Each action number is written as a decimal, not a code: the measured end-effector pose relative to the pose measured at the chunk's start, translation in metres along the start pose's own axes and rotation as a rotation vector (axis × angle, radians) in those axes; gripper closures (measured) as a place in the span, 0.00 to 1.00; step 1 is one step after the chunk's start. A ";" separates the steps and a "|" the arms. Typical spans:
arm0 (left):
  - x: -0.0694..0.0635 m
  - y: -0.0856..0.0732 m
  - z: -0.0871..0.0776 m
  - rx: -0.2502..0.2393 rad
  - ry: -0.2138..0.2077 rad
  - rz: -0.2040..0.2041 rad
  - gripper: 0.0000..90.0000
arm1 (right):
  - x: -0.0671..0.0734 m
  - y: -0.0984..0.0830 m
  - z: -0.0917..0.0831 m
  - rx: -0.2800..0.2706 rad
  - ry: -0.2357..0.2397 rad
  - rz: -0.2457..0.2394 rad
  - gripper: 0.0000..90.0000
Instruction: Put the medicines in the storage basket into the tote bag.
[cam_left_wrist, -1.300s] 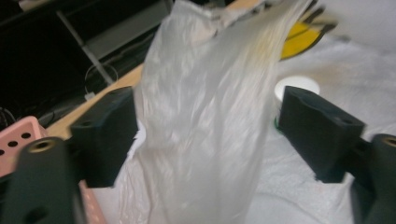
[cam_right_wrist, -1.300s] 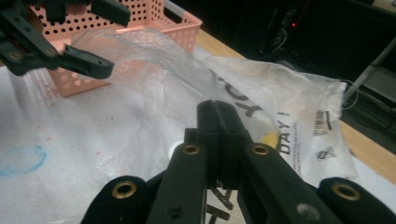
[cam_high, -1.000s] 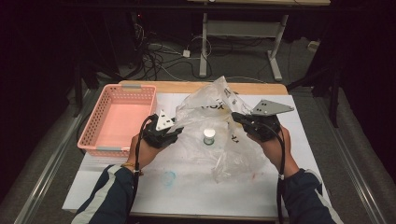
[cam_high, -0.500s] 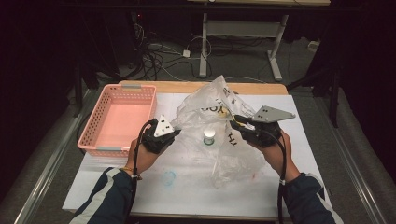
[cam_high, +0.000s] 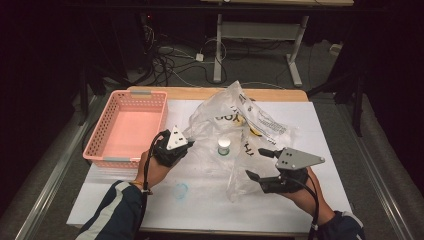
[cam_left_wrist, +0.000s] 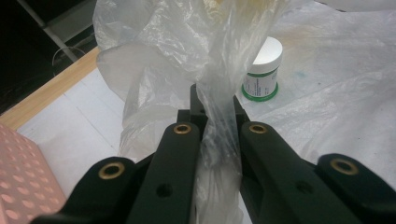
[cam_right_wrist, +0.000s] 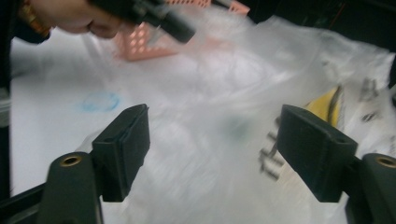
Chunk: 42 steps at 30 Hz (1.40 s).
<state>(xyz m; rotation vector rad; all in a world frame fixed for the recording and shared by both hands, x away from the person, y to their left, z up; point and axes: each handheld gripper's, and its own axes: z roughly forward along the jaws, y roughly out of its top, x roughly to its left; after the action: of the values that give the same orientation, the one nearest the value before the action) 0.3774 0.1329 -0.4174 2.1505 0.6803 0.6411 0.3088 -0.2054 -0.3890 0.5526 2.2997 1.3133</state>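
A crumpled clear plastic bag (cam_high: 235, 117) with black print and a yellow patch lies across the middle of the white table cover. My left gripper (cam_high: 189, 142) is shut on a bunched fold of the bag (cam_left_wrist: 219, 116) at its left edge. A small white jar (cam_high: 224, 146) with a green label band stands upright, seen through the plastic; in the left gripper view the jar (cam_left_wrist: 262, 70) is just beyond the jaws. My right gripper (cam_high: 257, 162) is open near the bag's lower right, its jaws wide apart with the bag (cam_right_wrist: 219, 140) spread below them.
A pink plastic basket (cam_high: 127, 127) stands empty at the left of the table. A faint blue ring mark (cam_high: 180, 190) is on the white cover near the front. Cables and desk legs lie on the floor beyond the far edge.
My right gripper has let go of the bag, opened, and drawn back toward the front right. The left gripper kept its hold and shifted slightly.
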 end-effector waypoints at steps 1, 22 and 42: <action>0.000 0.000 0.000 0.000 0.002 0.003 0.96 | 0.003 -0.003 -0.001 0.012 0.006 -0.004 0.27; -0.004 -0.002 0.008 0.016 0.000 0.022 0.96 | -0.002 -0.046 0.034 0.185 -0.134 -0.118 0.69; 0.006 0.009 -0.016 -0.078 0.095 0.014 0.96 | -0.013 -0.019 0.000 -0.010 -0.195 -0.113 1.00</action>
<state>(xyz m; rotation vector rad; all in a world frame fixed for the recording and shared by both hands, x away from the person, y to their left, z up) 0.3740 0.1398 -0.4003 2.0653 0.6803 0.7685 0.3176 -0.2214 -0.4032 0.5152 2.1316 1.1630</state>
